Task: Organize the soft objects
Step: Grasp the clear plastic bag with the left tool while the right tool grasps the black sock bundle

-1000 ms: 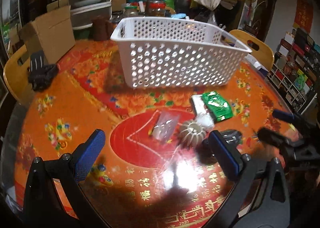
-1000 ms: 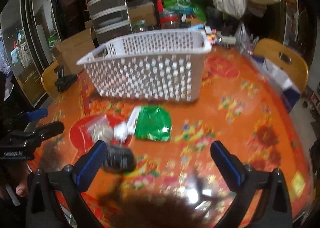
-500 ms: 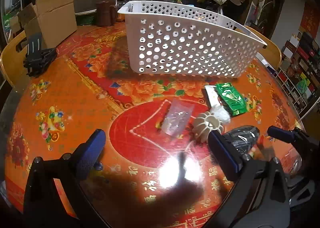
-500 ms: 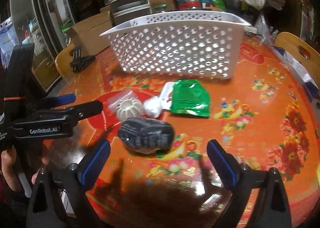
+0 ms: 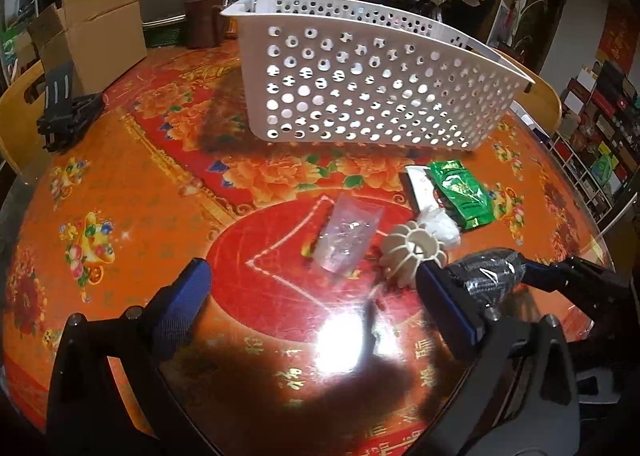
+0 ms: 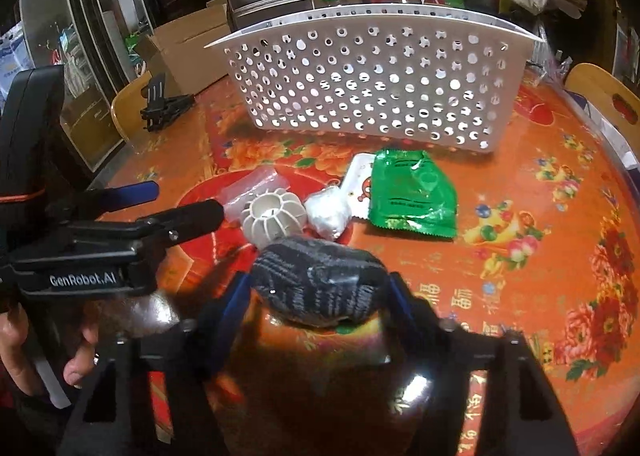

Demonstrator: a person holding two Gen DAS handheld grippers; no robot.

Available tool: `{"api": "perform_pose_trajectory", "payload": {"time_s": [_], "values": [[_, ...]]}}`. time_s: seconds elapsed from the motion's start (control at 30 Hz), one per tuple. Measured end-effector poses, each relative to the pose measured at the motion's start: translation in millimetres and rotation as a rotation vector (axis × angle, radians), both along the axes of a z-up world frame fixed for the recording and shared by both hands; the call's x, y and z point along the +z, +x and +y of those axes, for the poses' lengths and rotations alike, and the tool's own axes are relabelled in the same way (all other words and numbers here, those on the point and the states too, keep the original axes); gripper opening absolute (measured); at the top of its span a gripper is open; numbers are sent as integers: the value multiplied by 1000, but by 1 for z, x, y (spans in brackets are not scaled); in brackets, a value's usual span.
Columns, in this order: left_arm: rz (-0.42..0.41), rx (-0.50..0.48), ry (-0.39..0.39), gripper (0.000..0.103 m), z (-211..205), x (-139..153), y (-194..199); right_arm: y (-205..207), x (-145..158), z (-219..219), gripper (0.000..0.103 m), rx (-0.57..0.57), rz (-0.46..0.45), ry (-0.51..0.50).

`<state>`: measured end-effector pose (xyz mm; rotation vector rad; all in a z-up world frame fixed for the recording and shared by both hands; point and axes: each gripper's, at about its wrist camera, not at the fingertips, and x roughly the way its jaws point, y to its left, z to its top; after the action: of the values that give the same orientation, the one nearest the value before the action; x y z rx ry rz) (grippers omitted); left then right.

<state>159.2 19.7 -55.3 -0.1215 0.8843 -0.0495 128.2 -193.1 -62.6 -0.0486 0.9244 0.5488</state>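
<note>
At the far left of the left wrist view, a black folded stand (image 5: pixel 66 112) lies near the edge of the counter (image 5: pixel 132 192), in front of a cardboard box (image 5: pixel 96 36). The counter carries an orange and red floral cloth under a glossy cover. The left gripper (image 5: pixel 312 292) hovers low over it with its jaws spread wide and nothing between them.

Toward the middle, a white perforated basket (image 5: pixel 360 92) stands upright at the back of the counter. In front of it lies a small clear plastic bag (image 5: pixel 346 236), flat on the red circle of the cloth. Just to its right sits a ribbed white plastic ball (image 5: pixel 414 250), touching a crumpled white wad (image 5: pixel 440 224). Behind the wad lies a white packet (image 5: pixel 418 186), partly covered by a green foil packet (image 5: pixel 462 190).

Further right, the dark knitted bundle (image 6: pixel 320 284), wrapped in clear film, is near the front of the counter, just in front of the ribbed ball. The right gripper (image 6: pixel 320 292) has its jaws pinching this bundle from both sides, with a blue pad against each end. Whether the bundle rests on the counter or is lifted off it cannot be told.
</note>
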Motion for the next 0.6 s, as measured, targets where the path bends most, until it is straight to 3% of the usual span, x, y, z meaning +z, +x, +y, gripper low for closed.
{"api": "perform_pose_trajectory", "payload": {"time_s": [0.2,0.6], "values": [[6,6,7,101,0,-3,5,-4,8,-18,60,-30,-30,4],[45,7,59,77,-3,-16,31,-2,20,-62,60,-111,-49,37]]}}
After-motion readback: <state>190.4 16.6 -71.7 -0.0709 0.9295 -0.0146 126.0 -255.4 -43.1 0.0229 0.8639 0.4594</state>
